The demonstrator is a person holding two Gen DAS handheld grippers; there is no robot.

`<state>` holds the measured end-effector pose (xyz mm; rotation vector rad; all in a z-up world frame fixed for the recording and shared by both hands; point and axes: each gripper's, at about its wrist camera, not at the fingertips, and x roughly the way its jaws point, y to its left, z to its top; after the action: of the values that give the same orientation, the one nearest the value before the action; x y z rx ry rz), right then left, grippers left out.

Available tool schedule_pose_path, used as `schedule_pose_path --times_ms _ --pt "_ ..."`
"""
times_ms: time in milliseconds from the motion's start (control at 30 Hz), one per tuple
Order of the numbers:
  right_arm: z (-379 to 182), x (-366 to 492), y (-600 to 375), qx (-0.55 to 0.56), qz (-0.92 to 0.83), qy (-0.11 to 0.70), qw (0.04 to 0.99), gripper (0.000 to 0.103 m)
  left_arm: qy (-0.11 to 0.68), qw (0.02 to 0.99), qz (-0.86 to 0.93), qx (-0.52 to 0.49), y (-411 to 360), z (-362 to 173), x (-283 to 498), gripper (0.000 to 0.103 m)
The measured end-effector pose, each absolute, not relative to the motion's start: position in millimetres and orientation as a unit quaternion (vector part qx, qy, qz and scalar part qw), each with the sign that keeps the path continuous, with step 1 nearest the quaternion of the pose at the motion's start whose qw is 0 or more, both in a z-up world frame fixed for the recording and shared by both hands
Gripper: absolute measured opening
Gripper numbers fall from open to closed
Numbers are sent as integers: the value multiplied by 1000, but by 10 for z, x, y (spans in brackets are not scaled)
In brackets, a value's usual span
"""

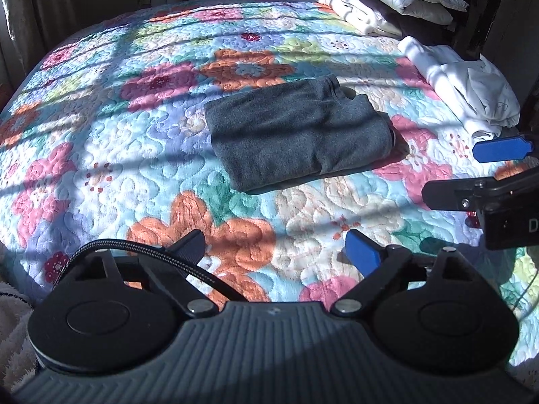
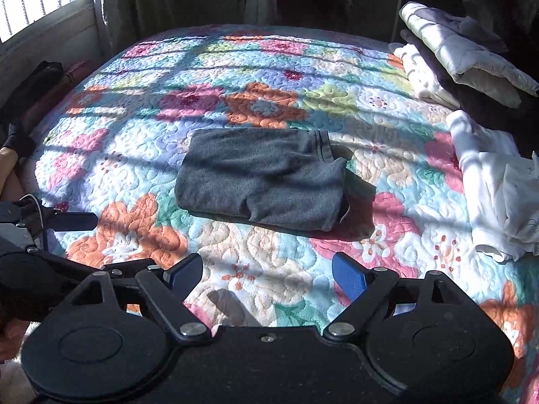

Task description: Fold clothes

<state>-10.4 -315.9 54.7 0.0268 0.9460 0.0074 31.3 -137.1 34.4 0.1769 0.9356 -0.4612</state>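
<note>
Both tools, left tool [image 1: 278, 247] and right tool [image 2: 267, 271], hover open and empty before the folded grey garment [image 2: 262, 178] on the bed [image 2: 141, 155]; this fold looks complete. Next: fetch the crumpled white garment [image 2: 495, 181].

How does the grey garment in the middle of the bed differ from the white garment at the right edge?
The grey garment is dark and folded into a neat, flat rectangle; the white garment is pale and lies rumpled, not squared. The grey garment lies alone mid-bed, while the white garment sits near the right edge, close to a stack of folded bedding. Both rest on the floral quilt, and no gripper touches either.
</note>
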Motion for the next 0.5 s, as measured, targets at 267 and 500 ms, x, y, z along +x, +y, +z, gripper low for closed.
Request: schedule_pose_path --times_ms 267,500 --pt "510 -89 -3126 0 -6 455 891 87 415 874 -228 104 -1429 381 255 95" --pt "530 -94 -3218 34 -29 436 899 87 405 883 -205 119 -1435 378 241 95"
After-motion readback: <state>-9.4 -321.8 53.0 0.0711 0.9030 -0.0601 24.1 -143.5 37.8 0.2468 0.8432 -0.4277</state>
